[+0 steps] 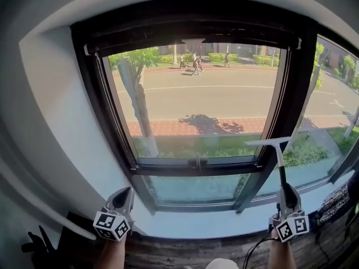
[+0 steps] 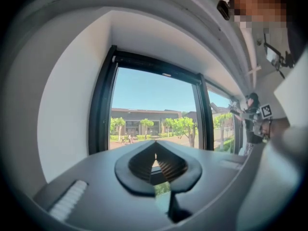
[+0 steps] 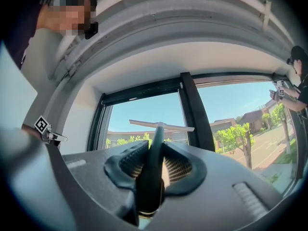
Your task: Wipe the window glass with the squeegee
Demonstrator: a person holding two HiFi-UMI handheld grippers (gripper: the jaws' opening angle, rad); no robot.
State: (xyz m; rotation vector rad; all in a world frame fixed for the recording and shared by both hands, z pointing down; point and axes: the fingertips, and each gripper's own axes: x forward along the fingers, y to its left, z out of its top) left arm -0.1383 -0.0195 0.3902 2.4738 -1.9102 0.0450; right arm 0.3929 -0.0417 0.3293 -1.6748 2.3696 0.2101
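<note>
Looks like the wipe isn't started yet: the squeegee [image 1: 279, 156] is held upright, low by the mullion, and contact with the glass [image 1: 207, 105] can't be told. It'd need to be raised and pressed flat. The handle is clamped by the right gripper [image 1: 284, 194]. The left gripper [image 1: 122, 198] is closed on nothing.

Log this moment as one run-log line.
left hand-held gripper: shut, empty | right hand-held gripper: shut on squeegee handle | squeegee: blade up, before window glass, contact unclear
</note>
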